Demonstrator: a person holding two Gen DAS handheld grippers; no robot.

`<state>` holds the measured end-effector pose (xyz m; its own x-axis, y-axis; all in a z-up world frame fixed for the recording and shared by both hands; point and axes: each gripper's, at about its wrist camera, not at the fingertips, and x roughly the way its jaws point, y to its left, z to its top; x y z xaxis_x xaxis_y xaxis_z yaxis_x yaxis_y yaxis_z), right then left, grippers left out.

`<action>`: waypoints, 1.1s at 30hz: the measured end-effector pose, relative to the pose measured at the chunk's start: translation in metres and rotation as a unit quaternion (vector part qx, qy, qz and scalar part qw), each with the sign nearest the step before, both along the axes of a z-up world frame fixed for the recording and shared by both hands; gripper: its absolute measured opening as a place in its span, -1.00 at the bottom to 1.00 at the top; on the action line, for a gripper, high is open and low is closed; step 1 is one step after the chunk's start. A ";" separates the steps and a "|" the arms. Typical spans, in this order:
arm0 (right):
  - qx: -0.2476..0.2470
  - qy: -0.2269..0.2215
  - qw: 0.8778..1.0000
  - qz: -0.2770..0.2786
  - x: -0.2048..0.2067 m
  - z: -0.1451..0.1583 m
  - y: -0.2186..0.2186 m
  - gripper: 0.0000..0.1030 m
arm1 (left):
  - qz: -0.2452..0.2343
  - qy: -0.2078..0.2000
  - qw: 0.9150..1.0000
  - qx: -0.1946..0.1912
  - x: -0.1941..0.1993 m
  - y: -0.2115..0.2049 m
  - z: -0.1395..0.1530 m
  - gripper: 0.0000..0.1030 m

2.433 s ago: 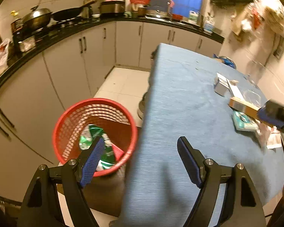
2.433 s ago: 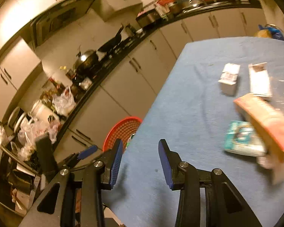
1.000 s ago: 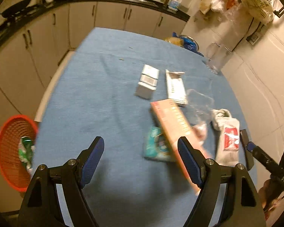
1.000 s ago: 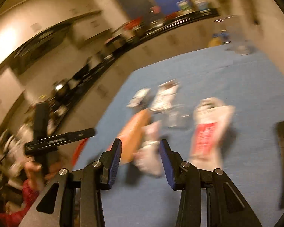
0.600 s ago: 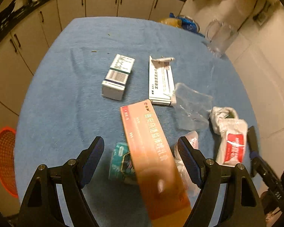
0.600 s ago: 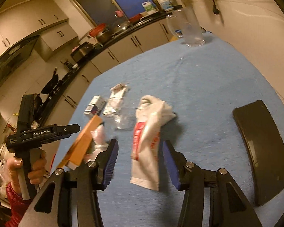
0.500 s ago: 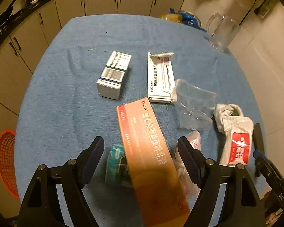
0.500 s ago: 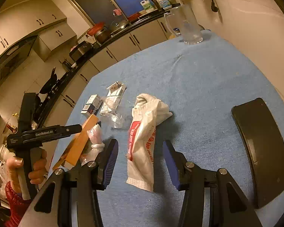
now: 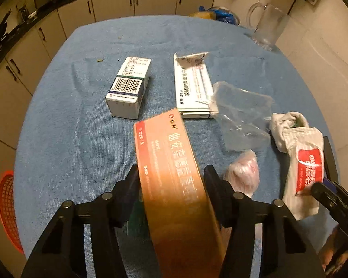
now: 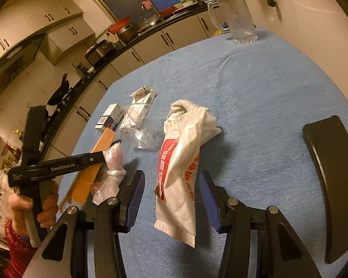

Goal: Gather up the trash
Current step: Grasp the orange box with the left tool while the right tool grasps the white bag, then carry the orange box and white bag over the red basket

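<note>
Left gripper (image 9: 171,180) just closed, clamped on long orange box (image 9: 171,173) (far end toward twelve o'clock), right gripper (image 10: 171,187) fingers apart, white wrapper (image 10: 181,162) between them, untouched.

On my table (image 9: 65,125): long carton (image 9: 171,180) nearest me, between the left gripper (image 9: 171,180) jaws, slanting up off the cloth. Beyond it, barcode box (image 9: 128,88) to the left, flat box (image 9: 192,85) to the right, the two apart. Clear wrapper (image 9: 241,113) touching the flat box's right edge. Knotted bag (image 9: 243,176) just right of the carton. Pouch (image 10: 181,169) right of that, lying between the right gripper (image 10: 171,194) jaws. Phone (image 10: 334,176) at the right edge, well apart from the pouch. Pitcher (image 10: 236,16) on the far right corner. Basket (image 9: 8,210) below the table's left edge. Cabinets (image 9: 136,0) behind the table.
</note>
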<state>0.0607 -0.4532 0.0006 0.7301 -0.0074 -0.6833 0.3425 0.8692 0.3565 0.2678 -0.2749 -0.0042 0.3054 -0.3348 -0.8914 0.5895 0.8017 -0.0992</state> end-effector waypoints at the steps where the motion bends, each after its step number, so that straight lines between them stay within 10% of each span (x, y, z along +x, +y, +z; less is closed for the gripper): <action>1: 0.000 0.004 1.000 0.000 0.002 -0.002 0.001 0.00 | -0.003 -0.005 1.000 -0.005 -0.002 0.002 0.002 0.05; 3: 0.006 0.003 1.000 0.001 0.003 -0.006 0.001 -0.39 | -0.006 -0.017 1.000 -0.015 -0.009 0.010 0.007 0.04; 8: -0.009 -0.006 1.000 -0.001 -0.001 -0.002 0.008 -0.48 | -0.014 -0.040 0.998 -0.044 -0.022 0.026 0.021 0.04; 33: -0.043 -0.083 0.993 0.069 -0.001 0.038 0.094 -0.51 | 0.033 -0.073 0.986 -0.145 -0.051 0.135 0.066 0.04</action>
<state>0.0597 -0.3587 0.0383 0.8305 0.0472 -0.5551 0.1611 0.9335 0.3204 0.2166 -0.1401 0.0619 0.4529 -0.5441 -0.7063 0.5613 0.7895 -0.2483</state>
